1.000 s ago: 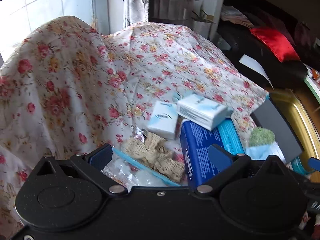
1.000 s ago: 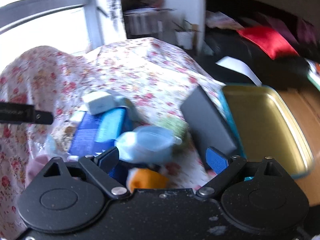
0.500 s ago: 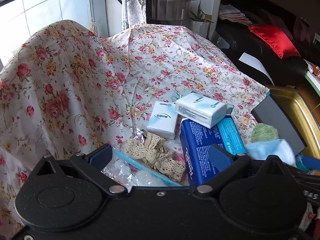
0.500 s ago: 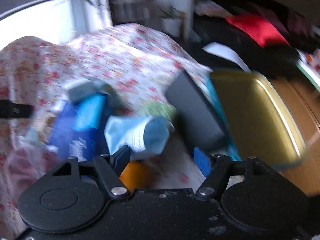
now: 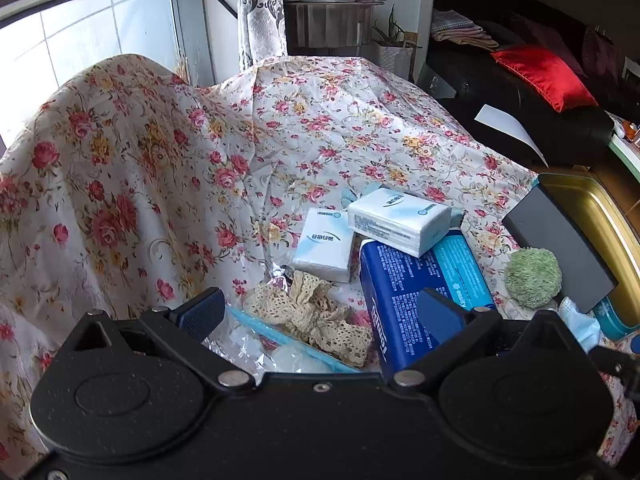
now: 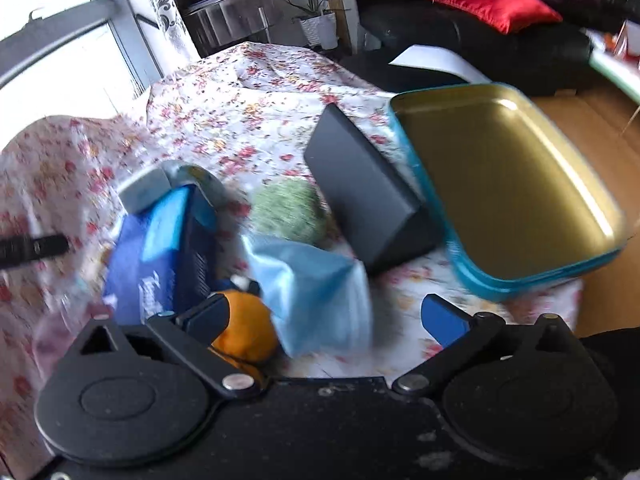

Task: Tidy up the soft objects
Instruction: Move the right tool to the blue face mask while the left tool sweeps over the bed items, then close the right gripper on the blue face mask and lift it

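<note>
On the floral cloth lie two white tissue packs (image 5: 396,220), a blue tissue package (image 5: 416,292), a beige lace piece (image 5: 316,316), a green fuzzy ball (image 5: 532,278) and a light blue face mask (image 6: 316,288). An orange soft toy (image 6: 244,328) lies by the mask. My left gripper (image 5: 320,312) is open and empty above the lace and blue package. My right gripper (image 6: 324,318) is open, with the mask and orange toy between its fingers, not clamped. The right wrist view is blurred.
A gold tin tray with a teal rim (image 6: 504,184) sits at the right edge of the cloth. A dark grey block (image 6: 368,192) leans against it. A clear plastic bag (image 5: 256,344) lies under the lace. A black sofa with a red cushion (image 5: 544,76) stands behind.
The right gripper has swung and pulled back; the blue mask has dropped lower between its fingers and the tray shows more fully. The left gripper has barely moved.
</note>
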`<state>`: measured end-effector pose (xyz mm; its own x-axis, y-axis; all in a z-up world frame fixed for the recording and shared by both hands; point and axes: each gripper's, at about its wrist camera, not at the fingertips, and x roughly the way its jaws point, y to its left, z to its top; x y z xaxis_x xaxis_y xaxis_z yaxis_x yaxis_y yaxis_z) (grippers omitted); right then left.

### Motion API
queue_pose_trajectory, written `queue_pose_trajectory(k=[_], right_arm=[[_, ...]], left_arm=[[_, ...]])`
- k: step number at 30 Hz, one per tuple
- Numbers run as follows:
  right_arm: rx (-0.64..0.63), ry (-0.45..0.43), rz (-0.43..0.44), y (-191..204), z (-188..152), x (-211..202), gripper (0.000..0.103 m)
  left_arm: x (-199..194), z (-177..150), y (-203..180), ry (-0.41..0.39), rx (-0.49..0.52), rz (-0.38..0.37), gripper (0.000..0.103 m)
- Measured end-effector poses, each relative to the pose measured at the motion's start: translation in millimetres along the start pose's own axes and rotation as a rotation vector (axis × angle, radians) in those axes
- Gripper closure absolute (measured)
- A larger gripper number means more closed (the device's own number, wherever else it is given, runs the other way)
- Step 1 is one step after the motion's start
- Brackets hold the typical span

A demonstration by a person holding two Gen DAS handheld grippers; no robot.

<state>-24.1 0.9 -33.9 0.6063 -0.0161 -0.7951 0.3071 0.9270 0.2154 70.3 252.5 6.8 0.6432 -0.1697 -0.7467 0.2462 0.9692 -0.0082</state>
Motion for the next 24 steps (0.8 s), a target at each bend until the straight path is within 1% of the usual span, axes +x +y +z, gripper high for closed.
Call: queue_pose_trajectory(k=[2, 5, 11, 12, 13, 14, 17, 19, 23, 24], right_arm=[[0.034, 0.021, 0.033, 3.1, 4.9, 11.2, 0.000], [0.102, 0.050, 0.058, 1.3, 10.7, 23.1, 0.000], [0.301, 0.112, 0.116, -18.3, 15.1, 43.6, 0.001], [0.325, 0.120, 0.116, -21.0, 15.3, 45.7, 0.004], [0.336, 0.130, 0.122, -23.9, 15.5, 48.6, 0.017], [0.336, 0.144, 0.132, -26.0, 15.4, 50.1, 0.032], [0.322, 0.169, 0.154, -29.6, 13.4, 51.4, 0.051], [0.305, 0.162, 0.168, -32.3, 11.6, 46.3, 0.056], [0.258, 0.139, 0.171, -39.8, 10.3, 32.3, 0.056], [0.249, 0.134, 0.172, -42.6, 10.8, 29.3, 0.056]], left_arm=[[-0.6, 0.3, -0.5, -0.008, 0.005, 0.003, 0.004], [-2.1, 0.2, -1.5, -0.023, 0.015, 0.003, 0.004], [-6.5, -0.3, -5.2, -0.073, 0.049, 0.004, 0.004], [-6.9, -0.4, -5.7, -0.080, 0.053, 0.001, 0.004], [-7.1, -0.9, -6.3, -0.087, 0.058, -0.003, 0.004], [-7.4, -1.6, -7.0, -0.095, 0.065, -0.009, 0.004], [-8.5, -4.1, -9.0, -0.120, 0.082, -0.032, 0.004], [-9.4, -6.8, -10.3, -0.143, 0.094, -0.049, 0.004], [-12.1, -17.1, -11.5, -0.245, 0.129, -0.052, 0.004], [-11.8, -20.2, -13.0, -0.266, 0.143, -0.039, 0.004]])
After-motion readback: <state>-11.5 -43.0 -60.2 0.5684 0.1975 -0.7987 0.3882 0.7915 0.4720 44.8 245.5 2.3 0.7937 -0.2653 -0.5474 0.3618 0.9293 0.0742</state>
